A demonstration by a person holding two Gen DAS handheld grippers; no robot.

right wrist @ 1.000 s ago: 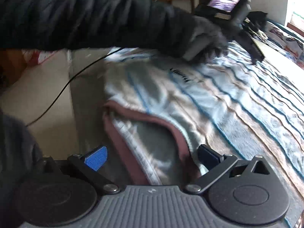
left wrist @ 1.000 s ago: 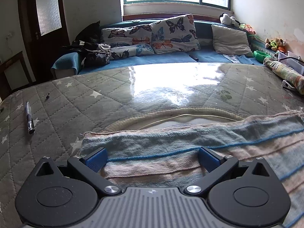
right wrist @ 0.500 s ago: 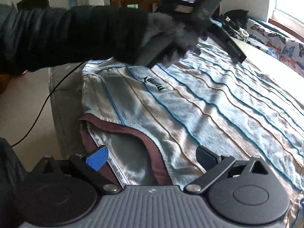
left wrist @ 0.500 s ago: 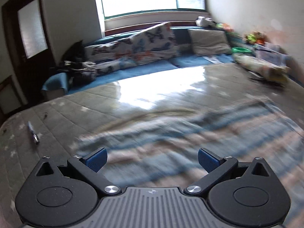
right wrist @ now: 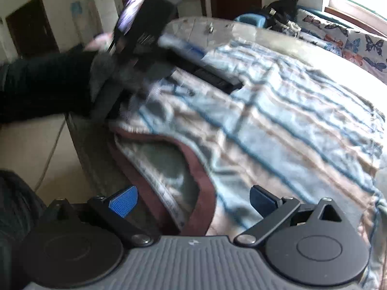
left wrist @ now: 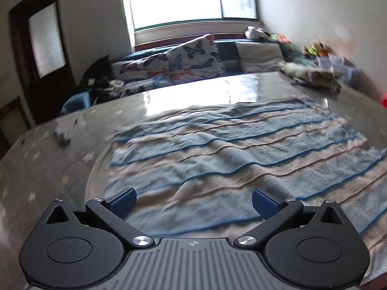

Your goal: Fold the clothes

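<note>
left gripper (right wrist: 229, 82) over shirt (right wrist: 278, 120), crowding collar

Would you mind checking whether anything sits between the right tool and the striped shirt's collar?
Nothing visible does: the right tool is open directly above the maroon collar of the striped shirt.

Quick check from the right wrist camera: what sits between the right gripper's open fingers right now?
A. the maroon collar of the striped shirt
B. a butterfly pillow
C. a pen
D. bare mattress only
A. In the right wrist view the right gripper is open, and the maroon collar of the striped shirt lies in the gap between its fingers, not clamped.
</note>
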